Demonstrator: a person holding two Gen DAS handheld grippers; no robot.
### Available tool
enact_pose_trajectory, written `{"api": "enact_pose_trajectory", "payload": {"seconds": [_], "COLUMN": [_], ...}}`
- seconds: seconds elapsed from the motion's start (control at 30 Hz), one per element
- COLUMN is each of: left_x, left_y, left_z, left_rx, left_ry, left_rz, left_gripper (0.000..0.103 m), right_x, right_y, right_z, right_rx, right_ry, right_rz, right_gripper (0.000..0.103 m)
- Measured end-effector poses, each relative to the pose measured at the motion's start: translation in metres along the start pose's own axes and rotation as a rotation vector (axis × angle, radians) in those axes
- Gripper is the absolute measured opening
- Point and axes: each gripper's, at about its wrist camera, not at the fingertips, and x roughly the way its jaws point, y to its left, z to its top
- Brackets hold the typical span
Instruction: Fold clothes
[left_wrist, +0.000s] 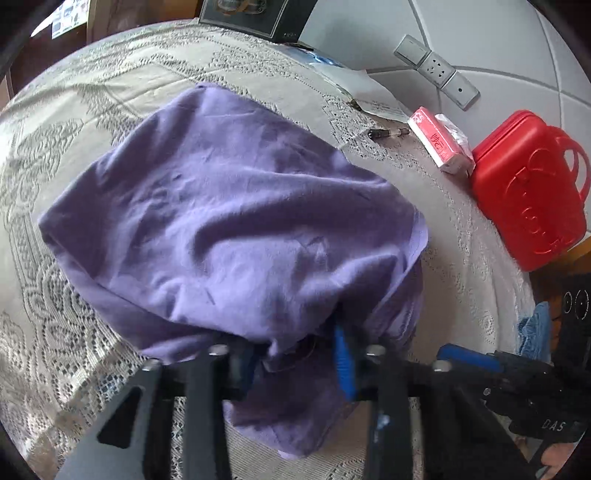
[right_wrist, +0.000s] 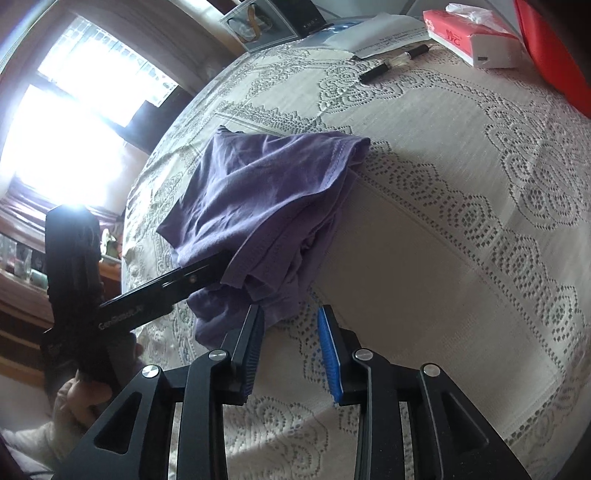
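A purple garment lies folded in a loose bundle on the lace-covered table. My left gripper has its jaws apart, with the near edge of the garment draped over and between its fingers; part of the fingertips is hidden by the cloth. In the right wrist view the garment sits left of centre and the left gripper's black finger reaches into its near edge. My right gripper is open and empty, just in front of the garment's near corner, above the tablecloth.
A red plastic case and a red tissue pack stand at the table's right edge by the wall. A black pen and papers lie behind the garment. A dark box stands at the far edge. Window is at left.
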Motion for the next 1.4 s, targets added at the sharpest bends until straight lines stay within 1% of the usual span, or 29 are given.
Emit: {"api": "enact_pose_trajectory", "payload": {"seconds": [0.03, 0.1, 0.17, 0.2, 0.3, 0.33, 0.37, 0.4, 0.43, 0.47, 0.57, 0.63, 0.7, 0.77, 0.83, 0.87, 0.93, 1.0, 1.03, 1.1, 1.13, 1.17, 1.2, 1.23, 1.27, 1.3, 1.33, 1.4], "left_x": [-0.008, -0.034, -0.059, -0.064, -0.054, -0.048, -0.042, -0.037, -0.036, -0.038, -0.045, -0.049, -0.046, -0.045, -0.046, -0.047, -0.051, -0.053, -0.054, -0.051, -0.050, -0.050, -0.049, -0.049, -0.050, -0.046, -0.042, -0.035], "left_y": [0.000, 0.001, -0.001, 0.000, 0.013, 0.018, 0.023, 0.027, 0.028, 0.030, 0.040, 0.051, 0.066, 0.082, 0.094, 0.099, 0.106, 0.106, 0.108, 0.113, 0.115, 0.117, 0.118, 0.120, 0.124, 0.124, 0.125, 0.123], "left_z": [0.001, 0.002, -0.003, -0.007, -0.019, -0.022, -0.025, -0.028, -0.029, -0.028, -0.021, -0.012, -0.002, 0.004, 0.007, 0.008, 0.010, 0.012, 0.014, 0.019, 0.022, 0.026, 0.030, 0.033, 0.035, 0.040, 0.044, 0.052], "left_rx": [-0.006, -0.021, -0.003, 0.005, -0.013, -0.032, -0.052, -0.065, -0.062, -0.060, -0.085, -0.101, -0.140, -0.168, -0.161, -0.145, -0.078, 0.054, 0.118, 0.200, 0.241, 0.281, 0.325, 0.369, 0.409, 0.449, 0.490, 0.575], "left_ry": [0.003, 0.006, -0.001, 0.008, 0.081, 0.102, 0.123, 0.137, 0.131, 0.119, 0.078, 0.053, 0.059, 0.062, 0.065, 0.073, 0.074, 0.053, 0.047, 0.053, 0.055, 0.052, 0.045, 0.037, 0.034, 0.033, 0.033, 0.045], "left_rz": [-0.021, -0.068, -0.078, -0.064, -0.058, -0.068, -0.079, -0.083, -0.076, -0.076, -0.089, -0.073, -0.077, -0.067, -0.032, -0.015, 0.060, 0.182, 0.224, 0.247, 0.254, 0.252, 0.260, 0.270, 0.267, 0.257, 0.246, 0.218], "left_gripper": [0.012, 0.011, 0.011, 0.011, 0.011, 0.011, 0.011, 0.011, 0.011, 0.011, 0.011, 0.011, 0.012, 0.012, 0.012, 0.012, 0.012, 0.012, 0.012, 0.012, 0.012, 0.013, 0.015, 0.032, 0.058, 0.069, 0.077, 0.077], "right_x": [-0.001, -0.005, -0.011, -0.014, -0.015, -0.013, -0.011, -0.009, -0.006, -0.002, 0.007, 0.007, 0.004, -0.007, -0.016, -0.019, -0.020, -0.017, -0.015, -0.013, -0.013, -0.012, -0.011, -0.010, -0.008, -0.005, -0.001, 0.007], "right_y": [-0.002, -0.005, -0.005, -0.006, -0.008, -0.009, -0.010, -0.012, -0.014, -0.016, -0.022, -0.018, -0.013, 0.000, 0.009, 0.014, 0.023, 0.028, 0.030, 0.036, 0.041, 0.047, 0.053, 0.060, 0.067, 0.074, 0.082, 0.094], "right_z": [-0.001, 0.000, 0.003, 0.006, 0.024, 0.031, 0.039, 0.047, 0.055, 0.063, 0.081, 0.081, 0.077, 0.064, 0.049, 0.039, 0.020, 0.005, -0.002, -0.014, -0.020, -0.026, -0.029, -0.033, -0.037, -0.040, -0.043, -0.046], "right_rx": [0.005, 0.007, 0.000, 0.000, 0.016, 0.026, 0.038, 0.049, 0.058, 0.071, 0.113, 0.114, 0.099, 0.047, 0.017, 0.011, 0.004, 0.025, 0.039, 0.064, 0.074, 0.081, 0.084, 0.088, 0.090, 0.097, 0.107, 0.142], "right_ry": [-0.002, -0.010, -0.025, -0.033, -0.046, -0.050, -0.057, -0.066, -0.076, -0.083, -0.073, -0.065, -0.058, -0.068, -0.073, -0.068, -0.061, -0.070, -0.077, -0.104, -0.123, -0.143, -0.158, -0.175, -0.190, -0.202, -0.212, -0.228], "right_rz": [-0.005, -0.007, 0.000, 0.007, 0.034, 0.037, 0.036, 0.032, 0.024, 0.017, 0.006, 0.015, 0.012, -0.011, 0.011, 0.026, 0.018, 0.010, 0.007, -0.013, -0.026, -0.039, -0.058, -0.081, -0.105, -0.132, -0.161, -0.204], "right_gripper": [0.030, 0.030, 0.030, 0.030, 0.030, 0.033, 0.041, 0.045, 0.050, 0.052, 0.052, 0.052, 0.052, 0.048, 0.045, 0.045, 0.045, 0.045, 0.045, 0.047, 0.050, 0.051, 0.051, 0.055, 0.055, 0.055, 0.055, 0.055]}}
